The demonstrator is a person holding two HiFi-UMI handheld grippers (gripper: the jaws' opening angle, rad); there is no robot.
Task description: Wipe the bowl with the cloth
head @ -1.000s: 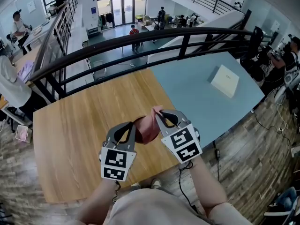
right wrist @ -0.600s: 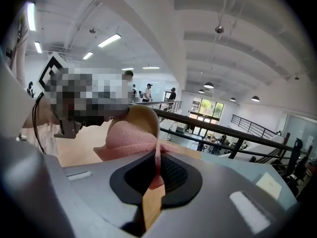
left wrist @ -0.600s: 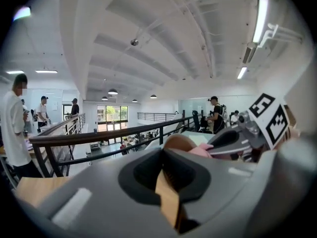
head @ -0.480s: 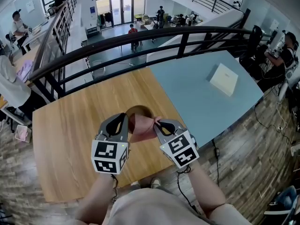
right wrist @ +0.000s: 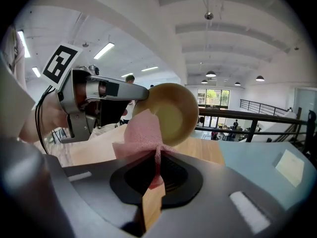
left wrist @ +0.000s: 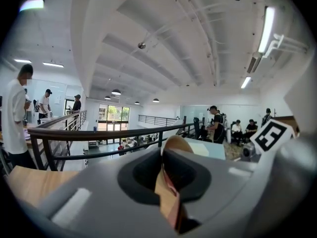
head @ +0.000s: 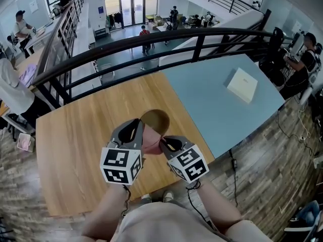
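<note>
Wooden table [head: 75, 150] lies below me, a blue table [head: 212, 100] joins it on the right, and a black railing [head: 151, 39] runs behind both. My left tongs [head: 135, 127] hold the bowl [head: 155, 121] by its rim, lifted above the wood, hollow facing my right tongs [head: 164, 141]. The left jaws are just easing open, rim between them. My right tongs are clenched on the pink cloth [head: 151, 142], bunched just beside the bowl's lower edge.
</note>
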